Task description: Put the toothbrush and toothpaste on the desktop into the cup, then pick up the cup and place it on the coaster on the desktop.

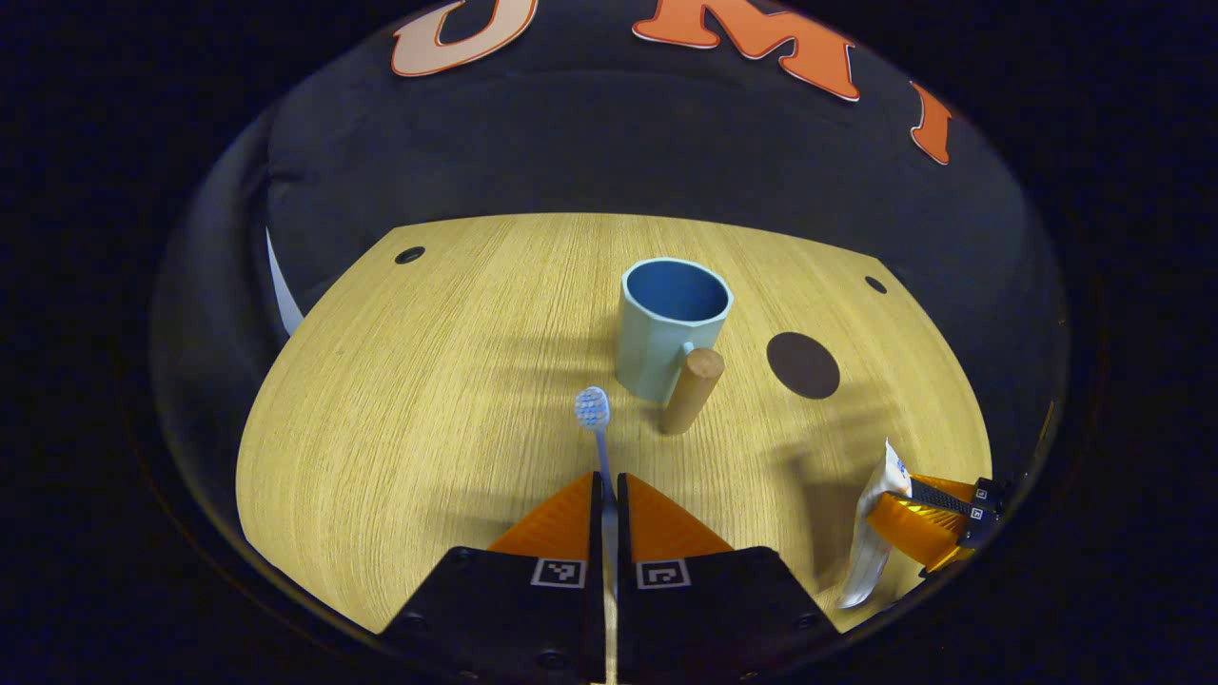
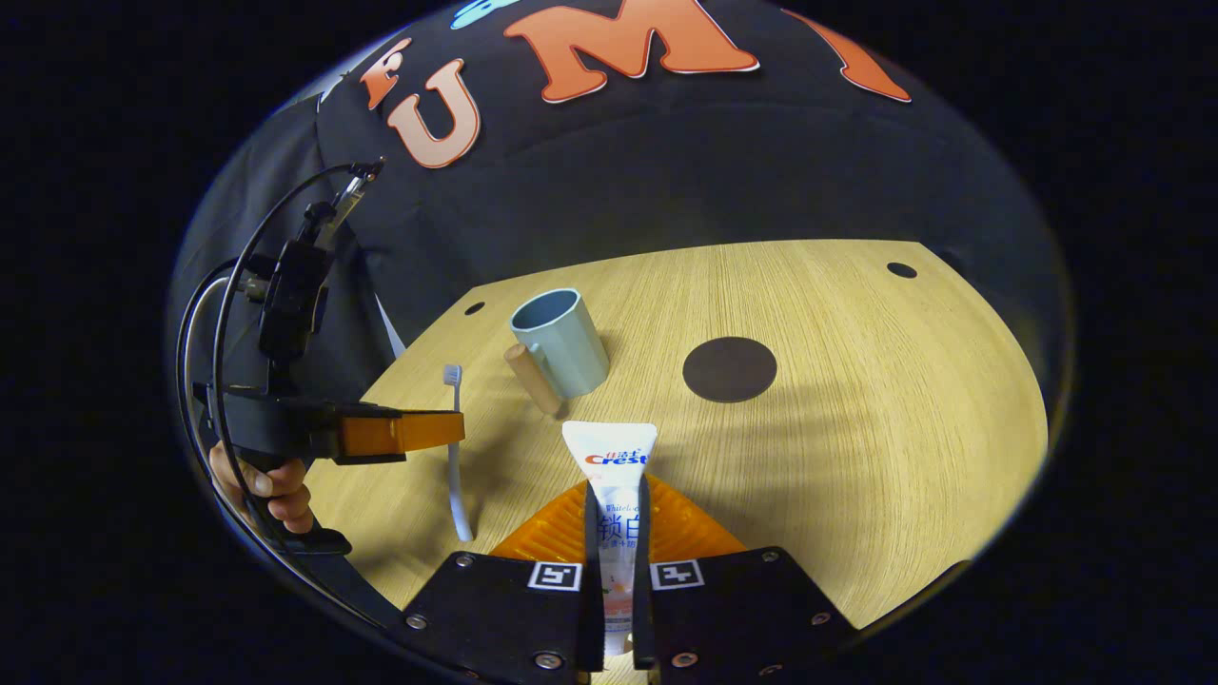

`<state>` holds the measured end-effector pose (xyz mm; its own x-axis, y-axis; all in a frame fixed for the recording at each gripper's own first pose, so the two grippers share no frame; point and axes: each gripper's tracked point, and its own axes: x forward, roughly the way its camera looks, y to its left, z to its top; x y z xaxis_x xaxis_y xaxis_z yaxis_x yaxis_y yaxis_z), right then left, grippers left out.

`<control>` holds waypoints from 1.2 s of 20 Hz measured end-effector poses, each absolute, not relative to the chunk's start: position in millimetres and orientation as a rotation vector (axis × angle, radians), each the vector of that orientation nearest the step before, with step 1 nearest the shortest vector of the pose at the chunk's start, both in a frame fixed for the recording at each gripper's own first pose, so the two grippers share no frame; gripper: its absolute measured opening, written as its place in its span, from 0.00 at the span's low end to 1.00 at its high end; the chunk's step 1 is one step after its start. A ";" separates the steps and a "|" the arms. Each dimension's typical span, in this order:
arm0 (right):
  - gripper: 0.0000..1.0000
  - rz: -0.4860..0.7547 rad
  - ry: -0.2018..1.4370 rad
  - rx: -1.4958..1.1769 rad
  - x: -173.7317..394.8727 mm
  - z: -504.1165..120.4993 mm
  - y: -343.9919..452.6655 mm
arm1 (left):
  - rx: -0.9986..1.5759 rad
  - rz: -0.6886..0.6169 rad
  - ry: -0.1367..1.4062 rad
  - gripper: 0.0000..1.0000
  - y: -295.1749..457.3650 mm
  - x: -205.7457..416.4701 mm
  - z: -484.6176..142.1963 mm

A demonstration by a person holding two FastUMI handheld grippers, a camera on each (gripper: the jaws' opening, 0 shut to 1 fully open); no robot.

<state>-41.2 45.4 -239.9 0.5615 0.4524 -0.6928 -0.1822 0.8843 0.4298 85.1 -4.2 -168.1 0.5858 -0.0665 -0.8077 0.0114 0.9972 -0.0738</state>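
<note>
Wood-grain desk [image 1: 400,409] under both my claws right now: my left claw [image 1: 610,495] is clamped on the toothbrush [image 1: 596,428], handle pinched between the fingers and the bristle head poking out ahead toward the cup [image 1: 669,328]. My right claw [image 2: 617,499] is squeezed tight on the toothpaste [image 2: 612,461], the tube's flat end sticking up past the fingertips. Beyond both sits the blue cup with its wooden handle [image 1: 692,390], and the dark round coaster [image 2: 729,369] lies just to its right.
</note>
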 end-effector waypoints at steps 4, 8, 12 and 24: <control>0.12 0.357 0.818 0.276 -26.0 -229.3 39.6 | -0.081 -0.072 0.865 0.05 -7.7 97.0 -146.6; 0.12 0.360 0.758 0.272 -13.8 -213.7 42.3 | -0.077 -0.065 0.780 0.05 -2.9 113.5 -116.0; 0.12 0.357 0.702 0.279 1.2 -200.6 44.8 | -0.079 -0.071 0.688 0.05 0.7 126.3 -88.4; 0.12 0.363 0.681 0.282 11.6 -196.2 39.3 | -0.137 -0.027 0.781 0.12 19.0 161.9 -139.0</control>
<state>11.6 39.3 -196.2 0.7185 0.4138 -0.5590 -0.2324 0.9004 0.3678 161.9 19.0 -139.0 0.7105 -0.0752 -0.6996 -0.0260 0.9908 -0.1329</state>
